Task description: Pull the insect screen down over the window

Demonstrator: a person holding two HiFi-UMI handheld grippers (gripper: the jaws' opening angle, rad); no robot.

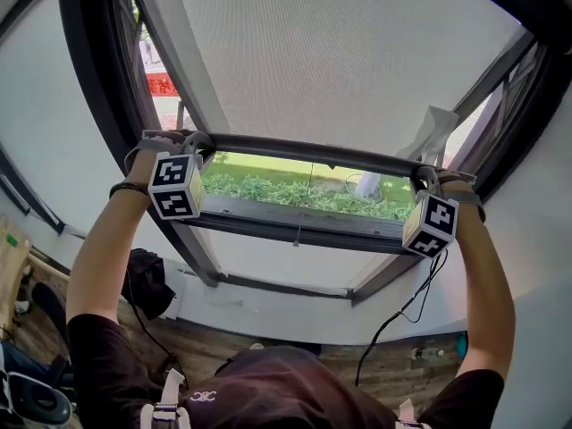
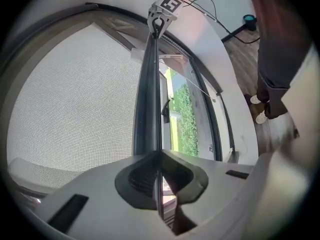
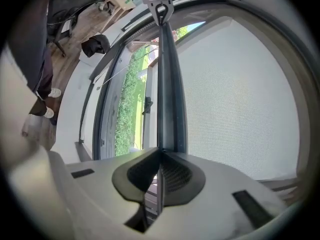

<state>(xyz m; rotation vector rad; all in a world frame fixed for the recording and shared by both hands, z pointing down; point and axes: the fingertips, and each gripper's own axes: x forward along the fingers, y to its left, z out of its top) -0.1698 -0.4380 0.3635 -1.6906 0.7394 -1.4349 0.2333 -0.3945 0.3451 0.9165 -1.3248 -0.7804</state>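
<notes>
**A:** How are the grips, starting nearest you?

**B:** The left gripper [image 2: 159,178] is pinched nearly shut on the left end of the pull bar [image 1: 308,150]. The right gripper [image 3: 159,176] is clamped the same way on the right end.

**A:** And the pull itself?

**B:** I'd draw both ends down together at one pace. That way the bar travels level and shouldn't bind in the side tracks. Grip firmly too, because a roller screen probably tugs back.

**A:** Where is the screen now?

**B:** The insect screen [image 1: 331,52] covers most of the opening. Its bar hangs above the lower window frame [image 1: 295,226], apart from it. A strip of greenery [image 1: 304,190] shows in the gap, so only a short stretch seems to be left.
</notes>
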